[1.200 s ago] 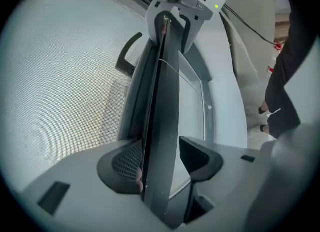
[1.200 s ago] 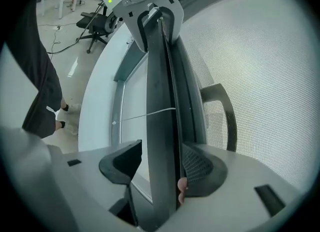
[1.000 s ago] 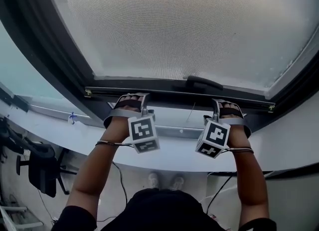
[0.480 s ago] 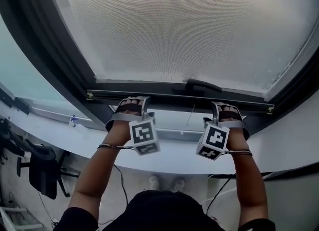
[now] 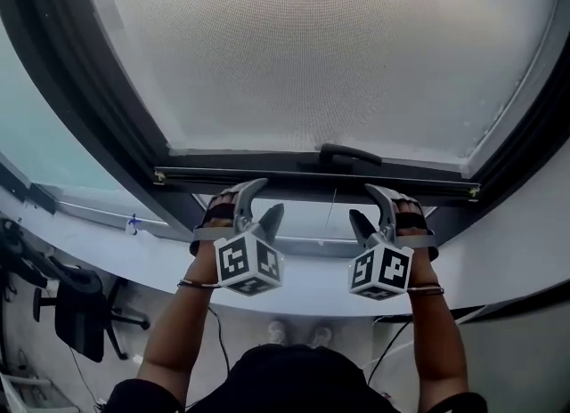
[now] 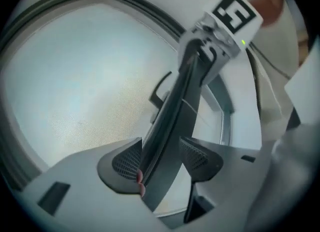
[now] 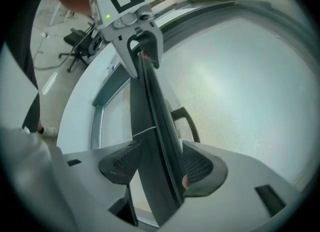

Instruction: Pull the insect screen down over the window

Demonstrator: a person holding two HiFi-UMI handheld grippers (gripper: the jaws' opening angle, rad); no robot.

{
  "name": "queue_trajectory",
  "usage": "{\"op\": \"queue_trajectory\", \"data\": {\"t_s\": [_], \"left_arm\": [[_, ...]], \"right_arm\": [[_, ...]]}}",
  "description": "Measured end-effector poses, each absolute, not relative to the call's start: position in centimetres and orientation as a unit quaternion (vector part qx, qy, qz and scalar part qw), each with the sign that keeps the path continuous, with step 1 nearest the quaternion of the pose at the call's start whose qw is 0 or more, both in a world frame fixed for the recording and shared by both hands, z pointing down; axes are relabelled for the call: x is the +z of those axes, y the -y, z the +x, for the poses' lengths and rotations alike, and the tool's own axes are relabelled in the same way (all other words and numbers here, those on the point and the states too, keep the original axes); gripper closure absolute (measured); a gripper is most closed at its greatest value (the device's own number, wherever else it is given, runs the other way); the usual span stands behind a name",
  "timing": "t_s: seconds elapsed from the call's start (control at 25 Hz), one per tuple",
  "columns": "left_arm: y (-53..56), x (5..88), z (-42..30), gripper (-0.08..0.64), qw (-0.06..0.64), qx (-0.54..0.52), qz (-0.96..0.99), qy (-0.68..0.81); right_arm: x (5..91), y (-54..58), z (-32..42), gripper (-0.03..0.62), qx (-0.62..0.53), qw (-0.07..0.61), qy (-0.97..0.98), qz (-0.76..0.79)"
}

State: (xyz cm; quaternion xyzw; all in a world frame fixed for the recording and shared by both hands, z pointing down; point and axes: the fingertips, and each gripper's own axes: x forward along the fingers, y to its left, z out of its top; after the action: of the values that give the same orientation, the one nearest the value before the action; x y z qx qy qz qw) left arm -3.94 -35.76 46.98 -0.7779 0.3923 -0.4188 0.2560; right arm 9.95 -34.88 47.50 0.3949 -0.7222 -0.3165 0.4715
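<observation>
The grey mesh insect screen (image 5: 312, 46) covers most of the window. Its dark bottom bar (image 5: 267, 176) carries a black handle (image 5: 349, 154) near the middle. My left gripper (image 5: 258, 202) straddles the bar left of the handle, and my right gripper (image 5: 372, 202) straddles it to the right. In the left gripper view the bar (image 6: 172, 111) runs between the pads, both against it, with the right gripper further along. In the right gripper view the bar (image 7: 157, 126) is likewise pinched between the pads.
The dark window frame (image 5: 80, 109) slopes down both sides. A white sill (image 5: 499, 260) curves below the bar. A thin cord (image 5: 331, 206) hangs from the bar between the grippers. An office chair (image 5: 71, 313) and cables are on the floor far below.
The bar has come slightly lower. Both grippers have tipped, their marker cubes dropping lower, so the jaws now show below the bar.
</observation>
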Motion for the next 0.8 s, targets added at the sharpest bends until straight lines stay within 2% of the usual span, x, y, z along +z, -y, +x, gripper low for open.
{"op": "queue_trajectory", "data": {"t_s": [0.16, 0.24, 0.28, 0.44, 0.64, 0.72, 0.8], "left_arm": [[34.1, 45.3, -2.5, 0.324, 0.125, -0.260, -0.863, -0.415], [33.6, 44.3, -2.7, 0.324, 0.086, -0.203, -0.872, -0.437], [33.5, 43.9, -3.0, 0.335, 0.070, -0.178, -0.871, -0.453], [32.6, 43.0, -4.3, 0.452, 0.007, -0.092, -0.855, -0.510], [31.2, 43.2, -5.1, 0.557, 0.000, -0.069, -0.829, -0.555], [30.6, 43.2, -5.2, 0.557, -0.001, -0.063, -0.825, -0.562], [30.0, 43.5, -5.4, 0.557, -0.004, -0.059, -0.819, -0.571]], "right_arm": [[45.7, 33.2, 9.9, 0.333, -0.257, 0.371, 0.778, 0.436], [45.0, 32.6, 10.1, 0.338, -0.240, 0.333, 0.793, 0.450], [44.7, 32.3, 10.2, 0.362, -0.231, 0.315, 0.799, 0.457], [43.3, 31.5, 11.3, 0.405, -0.170, 0.236, 0.821, 0.491], [42.2, 30.7, 12.1, 0.503, -0.121, 0.153, 0.831, 0.521], [42.5, 30.4, 12.3, 0.582, -0.124, 0.135, 0.833, 0.522], [42.9, 30.0, 12.4, 0.588, -0.108, 0.124, 0.830, 0.533]]}}
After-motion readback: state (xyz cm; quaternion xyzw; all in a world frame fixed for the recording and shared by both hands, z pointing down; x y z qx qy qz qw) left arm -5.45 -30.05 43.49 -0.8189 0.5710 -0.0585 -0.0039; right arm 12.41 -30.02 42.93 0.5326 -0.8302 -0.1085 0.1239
